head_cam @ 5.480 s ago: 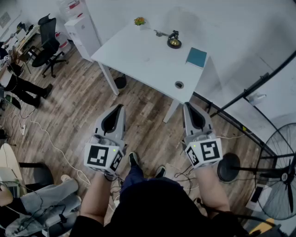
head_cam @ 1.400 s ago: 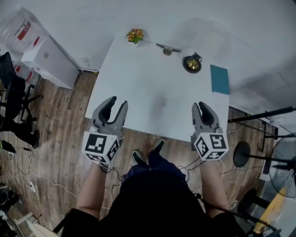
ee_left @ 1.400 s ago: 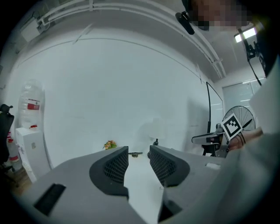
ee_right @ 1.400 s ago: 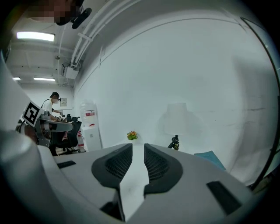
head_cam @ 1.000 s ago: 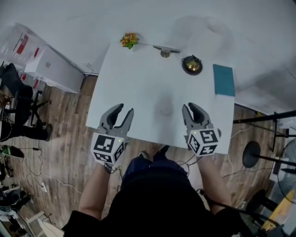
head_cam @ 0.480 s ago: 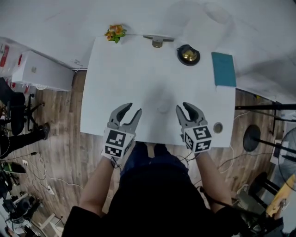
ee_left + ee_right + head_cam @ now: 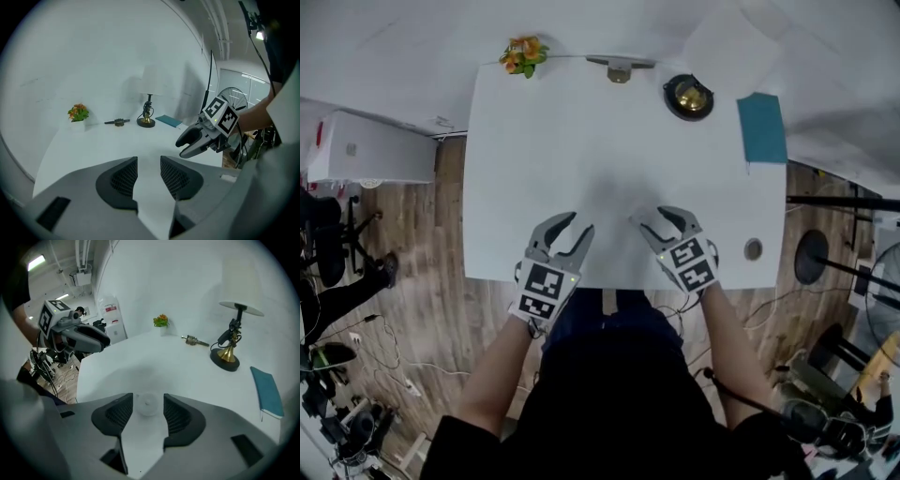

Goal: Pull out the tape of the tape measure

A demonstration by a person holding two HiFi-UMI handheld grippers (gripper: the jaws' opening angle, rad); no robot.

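White round tape measure (image 7: 148, 405) lay on the white table (image 7: 534, 131), between the jaws of the right gripper (image 7: 653, 216), jaws just opened wide, pads clear of it, left gripper (image 7: 576, 225) parted and empty near the table's front edge.

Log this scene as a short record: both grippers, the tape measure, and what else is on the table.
left gripper: open, nothing between its jaws
right gripper: open, jaws just been opening; tape measure in their gap, not gripped
tape measure: white, round, lying on the white table
table's far side: potted flowers, lamp, teal notebook
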